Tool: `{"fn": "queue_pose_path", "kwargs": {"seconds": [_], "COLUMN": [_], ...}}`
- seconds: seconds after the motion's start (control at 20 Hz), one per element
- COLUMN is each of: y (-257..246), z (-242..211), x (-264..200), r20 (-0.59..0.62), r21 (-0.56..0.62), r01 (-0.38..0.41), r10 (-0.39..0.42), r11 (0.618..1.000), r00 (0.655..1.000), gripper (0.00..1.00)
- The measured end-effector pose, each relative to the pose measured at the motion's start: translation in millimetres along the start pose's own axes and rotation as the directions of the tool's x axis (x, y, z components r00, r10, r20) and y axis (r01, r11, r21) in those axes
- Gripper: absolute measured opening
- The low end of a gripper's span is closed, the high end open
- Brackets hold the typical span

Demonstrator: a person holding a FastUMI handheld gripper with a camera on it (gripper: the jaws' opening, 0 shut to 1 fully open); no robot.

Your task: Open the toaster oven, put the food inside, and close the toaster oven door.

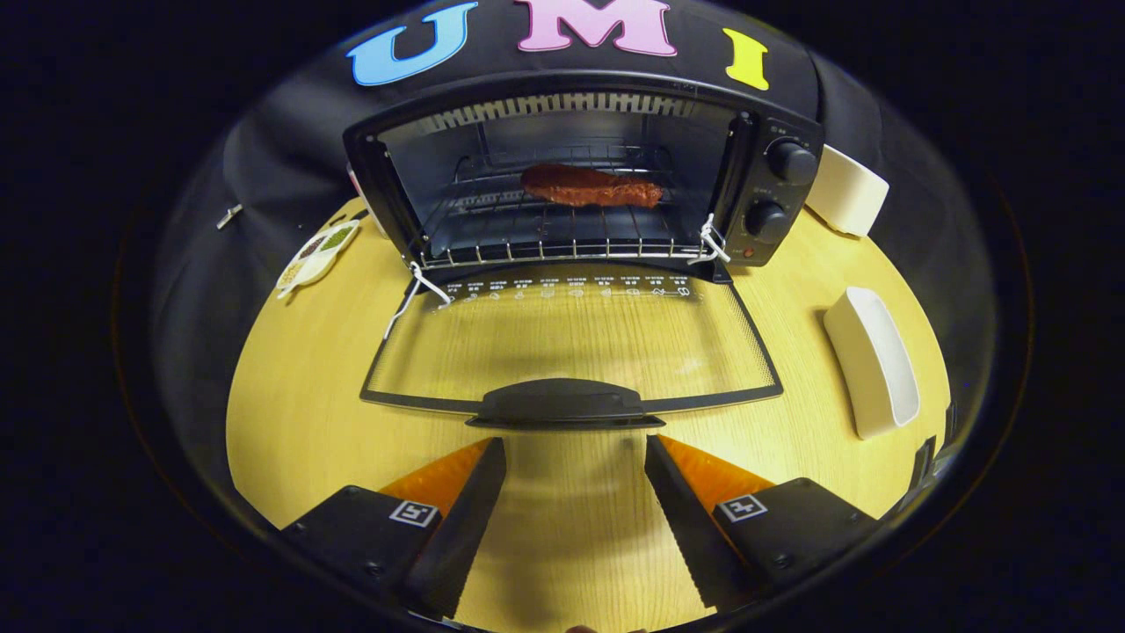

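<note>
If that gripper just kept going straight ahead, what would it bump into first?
Most likely the door handle, just ahead of the open hand-held gripper. Height is hard to judge; if it passed above, the oven would come next.

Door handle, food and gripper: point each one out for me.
Door handle [562,404]: gripper view, middle of the black grip.
Food [591,186]: gripper view, middle of the piece on the rack.
Gripper [576,462]: gripper view, gap between open fingertips.

Fisheye camera on the hand-held gripper [576,453] looks forward, low, near the open toaster oven [580,176].
</note>
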State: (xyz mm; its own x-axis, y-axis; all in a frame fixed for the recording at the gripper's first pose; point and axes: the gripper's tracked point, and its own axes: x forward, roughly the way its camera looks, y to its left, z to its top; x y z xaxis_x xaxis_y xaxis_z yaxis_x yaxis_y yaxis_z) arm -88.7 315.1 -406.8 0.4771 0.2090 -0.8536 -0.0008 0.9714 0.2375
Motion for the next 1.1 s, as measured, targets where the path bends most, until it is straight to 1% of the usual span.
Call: {"fn": "queue_pose_path", "kwargs": {"seconds": [0.1, 0.15, 0.2, 0.25, 0.3, 0.55, 0.75, 0.9, 1.0, 1.1], "y": [-3, -2, -2, -2, -1, -2, -2, 3, 3, 3], "z": [-2, 3, 0, 2, -1, 8, 20, 45, 76, 95], "x": [13, 6, 9, 12, 12, -4, -23, -46, -49, -56], "r20": [-0.021, -0.003, -0.02, 0.004, -0.01, 0.049, 0.113, 0.179, 0.222, 0.265], "r21": [0.005, 0.001, -0.009, -0.005, -0.006, -0.023, -0.029, -0.042, -0.053, -0.06], "r01": [0.018, 0.027, 0.027, 0.03, 0.028, 0.028, 0.013, -0.003, -0.015, -0.024], "r10": [-0.018, -0.027, -0.027, -0.03, -0.028, -0.026, -0.01, 0.011, 0.027, 0.04], "r11": [1.0, 1.0, 1.0, 1.0, 1.0, 0.999, 1.0, 0.999, 0.998, 0.998], "r00": [1.0, 1.0, 0.999, 1.0, 1.0, 0.998, 0.994, 0.984, 0.975, 0.964], "gripper": [0.99, 0.99, 0.99, 0.99, 1.0, 0.99, 0.99, 0.99, 1.0, 1.0]}}
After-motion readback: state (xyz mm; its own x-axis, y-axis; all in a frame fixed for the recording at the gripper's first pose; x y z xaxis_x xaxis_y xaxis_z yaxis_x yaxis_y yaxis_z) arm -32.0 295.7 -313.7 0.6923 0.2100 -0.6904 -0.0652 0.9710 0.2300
